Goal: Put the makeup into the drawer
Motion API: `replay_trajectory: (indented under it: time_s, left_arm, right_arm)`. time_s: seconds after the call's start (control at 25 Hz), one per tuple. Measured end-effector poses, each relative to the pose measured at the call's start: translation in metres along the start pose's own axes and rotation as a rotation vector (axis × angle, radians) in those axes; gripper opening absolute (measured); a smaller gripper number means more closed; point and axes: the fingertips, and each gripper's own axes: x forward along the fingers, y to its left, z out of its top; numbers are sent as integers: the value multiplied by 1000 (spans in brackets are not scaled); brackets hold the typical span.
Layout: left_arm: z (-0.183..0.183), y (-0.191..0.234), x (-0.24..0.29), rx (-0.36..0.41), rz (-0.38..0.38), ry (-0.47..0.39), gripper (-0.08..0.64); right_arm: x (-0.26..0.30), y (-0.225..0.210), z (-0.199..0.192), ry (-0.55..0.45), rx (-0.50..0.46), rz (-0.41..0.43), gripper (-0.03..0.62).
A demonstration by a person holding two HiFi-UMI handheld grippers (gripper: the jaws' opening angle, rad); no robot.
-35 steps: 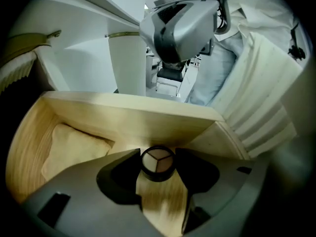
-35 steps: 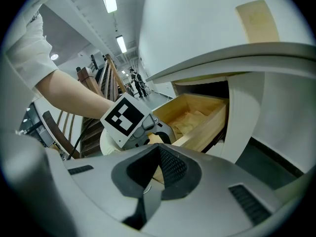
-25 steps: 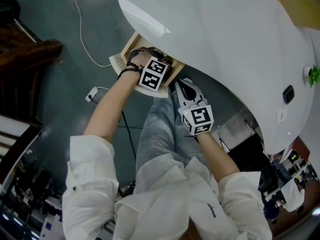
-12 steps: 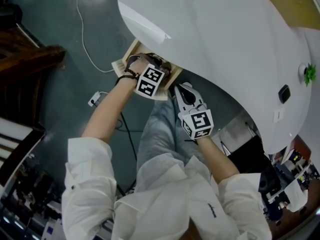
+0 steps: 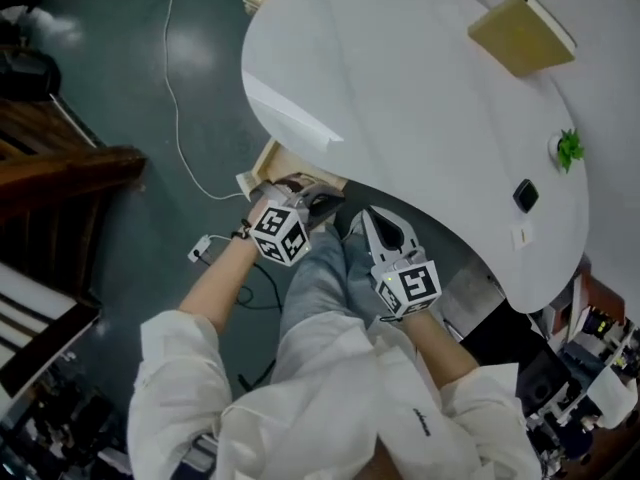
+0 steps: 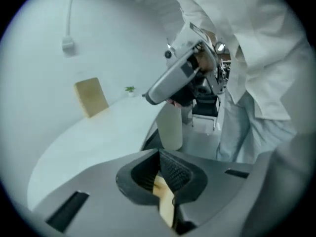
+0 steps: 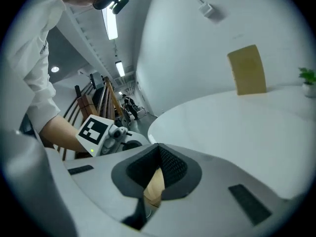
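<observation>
Two grippers were held side by side, apart from each other, before the curved edge of the white table (image 5: 400,98). The jaws of the left gripper (image 5: 322,204) had just been closed and were seen pressed together with nothing between them. The jaws of the right gripper (image 5: 372,216) were likewise drawn together and empty. The wooden drawer (image 5: 268,163) was seen pulled out beneath the table's edge, partly covered by the left gripper; the makeup could not be made out in any view. A tan block (image 5: 520,33) and a small green plant (image 5: 570,148) were set on the tabletop.
</observation>
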Motion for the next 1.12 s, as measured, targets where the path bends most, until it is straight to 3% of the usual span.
replay_trajectory:
  time_s: [0.28,0.44,0.52,0.84,1.0,1.12]
  left_arm:
    - [119,60,-96,-292,301,-327,25]
    - [175,97,-151,-454,445,-550,25]
    - [197,111,-172,-510,507,-615,26]
    - [253,143,-218,-469,675,-643,26]
    - [276,157,-239,-401,755,-700,26]
    - [286,162,-252,-411,774,-746,26]
  right_arm:
    - [-68,-33,84,-144,10,-158,17]
    - [-112,-47,130,-254,-17,-244,17]
    - [-137,-54,148,-302,-21,-297,17]
    - [-229,-81,200,-455,-88,-497,17]
    - [-268,-96,211,-516,-94,-585,17]
    - [-290,-103,212,-548,-89,-635,17]
